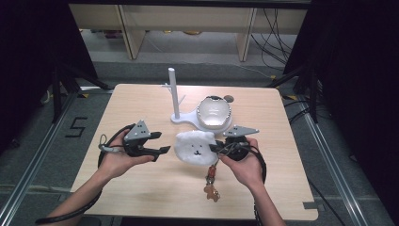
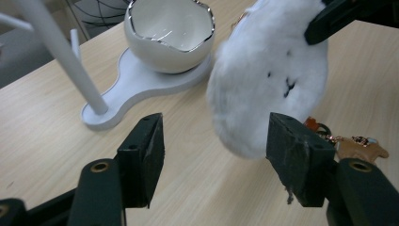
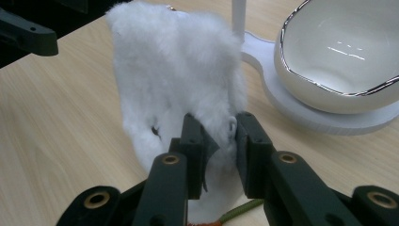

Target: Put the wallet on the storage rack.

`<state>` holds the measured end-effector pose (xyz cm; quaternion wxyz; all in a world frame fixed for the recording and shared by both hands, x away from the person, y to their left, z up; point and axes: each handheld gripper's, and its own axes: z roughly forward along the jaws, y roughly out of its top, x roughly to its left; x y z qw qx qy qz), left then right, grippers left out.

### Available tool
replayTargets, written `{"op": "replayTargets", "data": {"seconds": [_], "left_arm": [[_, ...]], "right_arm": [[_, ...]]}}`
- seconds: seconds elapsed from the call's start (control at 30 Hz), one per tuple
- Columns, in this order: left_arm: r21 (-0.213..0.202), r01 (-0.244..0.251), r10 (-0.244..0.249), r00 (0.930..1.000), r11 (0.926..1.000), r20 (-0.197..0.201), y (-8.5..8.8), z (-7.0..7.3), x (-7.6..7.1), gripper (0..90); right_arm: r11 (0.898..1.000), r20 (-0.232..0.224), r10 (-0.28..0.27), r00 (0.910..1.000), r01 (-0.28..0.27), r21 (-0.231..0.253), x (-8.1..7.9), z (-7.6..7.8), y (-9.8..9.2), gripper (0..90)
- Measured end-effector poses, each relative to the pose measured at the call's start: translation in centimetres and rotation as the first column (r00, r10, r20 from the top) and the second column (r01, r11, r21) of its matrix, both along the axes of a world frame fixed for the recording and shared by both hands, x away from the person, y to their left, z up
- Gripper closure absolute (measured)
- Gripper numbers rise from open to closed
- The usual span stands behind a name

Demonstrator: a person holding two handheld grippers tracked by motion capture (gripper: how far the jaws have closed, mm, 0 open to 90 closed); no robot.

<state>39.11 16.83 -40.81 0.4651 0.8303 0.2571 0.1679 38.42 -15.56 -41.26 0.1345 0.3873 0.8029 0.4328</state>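
Pinching the plush (image 1: 195,147) at table centre, right gripper (image 1: 217,148) clamps one edge only, left gripper (image 1: 162,142) gapes empty at nine o'clock, so fur could slip free.

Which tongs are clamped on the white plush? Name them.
The right tongs: their jaws pinch the edge of the plush. The left tongs stand open, with nothing pressed between the jaws and the plush just beyond them.

white plush (image 1: 195,147), black tongs (image 1: 157,142), white bowl (image 1: 214,113)
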Motion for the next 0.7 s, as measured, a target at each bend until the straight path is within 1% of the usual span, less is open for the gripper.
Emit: {"op": "replayTargets", "data": {"seconds": [0.03, 0.1, 0.13, 0.17, 0.2, 0.23, 0.27, 0.3, 0.33, 0.37, 0.4, 0.43, 0.47, 0.5, 0.53, 0.57, 0.6, 0.63, 0.67, 0.7], "left_arm": [[0.005, -0.009, 0.009, 1.0000, 0.9999, -0.002, 0.4, -0.1, -0.1, 36.6], [0.005, -0.029, 0.029, 0.9993, 0.9996, -0.022, 1.3, -0.6, -0.3, 36.5], [0.000, -0.035, 0.035, 0.9991, 0.9994, -0.023, 1.6, -0.8, -0.4, 36.5], [0.000, -0.035, 0.035, 0.9991, 0.9994, -0.023, 1.6, -0.8, -0.4, 36.5], [-0.009, -0.043, 0.043, 0.9986, 0.9990, -0.031, 2.1, -1.3, -0.6, 36.5], [-0.009, -0.043, 0.043, 0.9986, 0.9990, -0.031, 2.1, -1.3, -0.6, 36.5], [-0.010, -0.051, 0.050, 0.9980, 0.9987, -0.039, 2.5, -1.6, -0.8, 36.5], [-0.011, -0.056, 0.055, 0.9971, 0.9984, -0.052, 2.9, -2.0, -1.0, 36.5], [-0.015, -0.065, 0.064, 0.9964, 0.9977, -0.054, 3.1, -2.3, -1.1, 36.5], [-0.014, -0.071, 0.070, 0.9957, 0.9973, -0.060, 3.3, -2.5, -1.3, 36.5], [-0.020, -0.081, 0.079, 0.9948, 0.9966, -0.065, 3.5, -2.7, -1.4, 36.5], [-0.018, -0.085, 0.083, 0.9941, 0.9962, -0.069, 3.7, -2.9, -1.5, 36.5], [-0.026, -0.092, 0.090, 0.9931, 0.9954, -0.075, 3.9, -3.2, -1.6, 36.5], [-0.026, -0.092, 0.090, 0.9931, 0.9954, -0.075, 3.9, -3.2, -1.6, 36.5], [-0.026, -0.102, 0.099, 0.9917, 0.9945, -0.081, 4.1, -3.4, -1.8, 36.5], [-0.033, -0.111, 0.108, 0.9908, 0.9933, -0.082, 4.3, -3.7, -1.9, 36.5], [-0.040, -0.115, 0.111, 0.9896, 0.9925, -0.091, 4.5, -4.1, -2.0, 36.5], [-0.040, -0.126, 0.122, 0.9876, 0.9912, -0.100, 4.7, -4.3, -2.2, 36.5], [-0.034, -0.133, 0.129, 0.9866, 0.9905, -0.100, 4.8, -4.5, -2.3, 36.5], [-0.044, -0.135, 0.130, 0.9861, 0.9899, -0.104, 4.9, -4.7, -2.3, 36.5]], "right_arm": [[1.000, 0.000, 0.000, 1.0000, 0.000, 0.000, 0.0, 0.0, 0.0, 75.9], [1.000, 0.011, -0.001, 0.9999, 0.001, -0.009, 0.1, 0.1, -0.2, 75.9], [1.000, -0.010, -0.013, 0.9999, 0.013, -0.002, 0.0, 0.2, -0.1, 75.9], [1.000, -0.010, -0.013, 0.9999, 0.013, -0.002, 0.0, 0.2, -0.1, 75.9], [1.000, 0.010, -0.005, 0.9999, 0.005, 0.016, 0.2, 0.1, -0.2, 75.9], [1.000, 0.010, -0.005, 0.9999, 0.005, 0.016, 0.2, 0.1, -0.2, 75.9], [1.000, 0.005, -0.022, 0.9997, 0.022, 0.014, 0.0, 0.1, -0.2, 75.9], [1.000, 0.032, -0.013, 0.9994, 0.013, 0.000, 0.3, 0.3, -0.5, 75.9], [1.000, 0.028, -0.029, 0.9992, 0.029, 0.011, 0.2, 0.3, -0.4, 75.9], [1.000, 0.022, -0.025, 0.9994, 0.025, 0.011, 0.1, 0.4, -0.5, 75.9], [0.999, 0.030, -0.028, 0.9991, 0.028, 0.015, 0.2, 0.5, -0.5, 75.9], [0.999, 0.036, -0.037, 0.9986, 0.036, 0.029, 0.2, 0.5, -0.5, 75.9], [0.999, 0.034, -0.033, 0.9989, 0.032, 0.029, 0.2, 0.6, -0.6, 75.9], [0.999, 0.060, -0.030, 0.9977, 0.029, 0.021, 0.3, 0.6, -0.8, 75.9], [0.999, 0.060, -0.030, 0.9977, 0.029, 0.021, 0.3, 0.6, -0.8, 75.9], [0.999, 0.074, -0.030, 0.9968, 0.028, 0.025, 0.4, 0.7, -0.8, 75.8], [0.998, 0.053, -0.050, 0.9974, 0.048, 0.037, 0.3, 0.9, -0.9, 75.9], [0.998, 0.074, -0.056, 0.9957, 0.053, 0.044, 0.4, 0.8, -0.9, 75.9], [0.998, 0.061, -0.057, 0.9965, 0.055, 0.040, 0.3, 1.1, -1.1, 75.8], [0.998, 0.080, -0.055, 0.9953, 0.053, 0.031, 0.5, 1.1, -1.3, 75.8]]}}
